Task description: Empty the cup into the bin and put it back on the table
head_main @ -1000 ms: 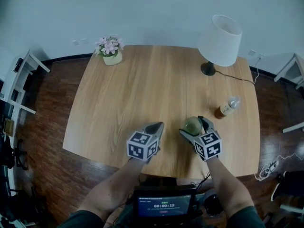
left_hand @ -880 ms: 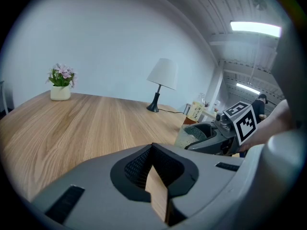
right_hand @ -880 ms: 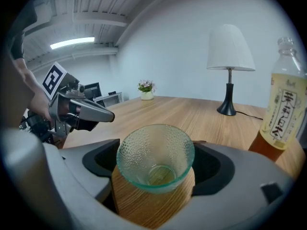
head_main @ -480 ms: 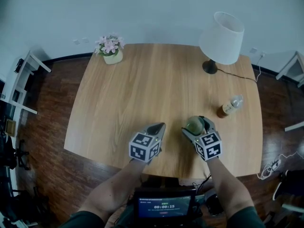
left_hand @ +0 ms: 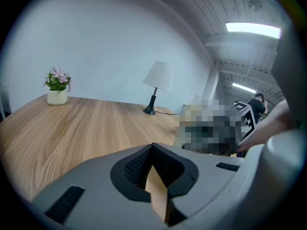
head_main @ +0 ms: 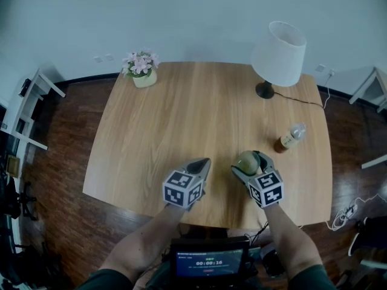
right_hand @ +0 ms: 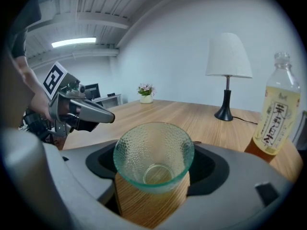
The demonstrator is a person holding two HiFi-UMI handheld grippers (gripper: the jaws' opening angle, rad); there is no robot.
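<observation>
Right now the right gripper has its jaws round the glass cup. The cup stands upright on the surface near the front edge, just ahead of the person. The jaws have just been closing with the cup between them, and the pads look to meet the cup wall on both sides, so it is grasping the cup. Likely reason: a side hold with the gripper angled down, so the cup can be lifted and tipped. Judged step is pick-up, with the cup not yet off the surface.

The cup is clear greenish glass, dimpled all over, with a wide rim flaring from a narrow base. Wood grain shows through the bottom and nothing is seen inside.

The left gripper sits just beside the cup on its left, not touching it, jaws clenched on nothing. It is probably parked out of the way, since one gripper is enough.

Farther right, a plastic bottle of amber drink stands near the cup but apart, the one thing to mind when swinging out. The table lamp near the far right corner and the flower pot at the far left corner are well apart, no obstacle. The bin is in no view.
</observation>
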